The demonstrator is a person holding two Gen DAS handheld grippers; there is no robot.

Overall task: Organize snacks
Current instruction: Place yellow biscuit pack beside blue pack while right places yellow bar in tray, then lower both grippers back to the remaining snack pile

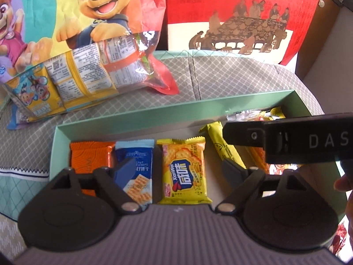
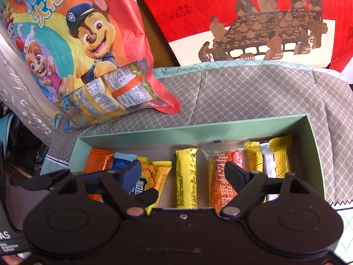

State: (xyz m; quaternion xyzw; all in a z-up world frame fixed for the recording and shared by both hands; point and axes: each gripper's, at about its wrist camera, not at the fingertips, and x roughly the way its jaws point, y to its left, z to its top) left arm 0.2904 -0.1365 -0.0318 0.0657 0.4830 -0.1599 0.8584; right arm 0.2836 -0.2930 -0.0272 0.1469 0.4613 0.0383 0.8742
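Note:
A shallow green box (image 1: 141,114) (image 2: 167,135) holds a row of snack packets: orange (image 1: 88,154), blue cracker (image 1: 136,161), yellow cracker (image 1: 184,172) (image 2: 154,176), a yellow bar (image 2: 185,176) (image 1: 222,145), a red-orange packet (image 2: 220,176), then yellow and silver ones (image 2: 269,161). My left gripper (image 1: 176,167) is open and empty, hovering over the blue and yellow cracker packets. My right gripper (image 2: 183,172) is open and empty over the yellow bar. The right gripper's body shows in the left wrist view (image 1: 297,139).
A cartoon-dog gift bag (image 1: 66,11) (image 2: 77,33) with a clear pouch of snacks (image 1: 88,75) (image 2: 114,92) lies behind the box. A red gift box (image 1: 242,11) (image 2: 253,22) stands at the back. A grey-patterned cloth (image 1: 231,75) (image 2: 242,95) covers the surface.

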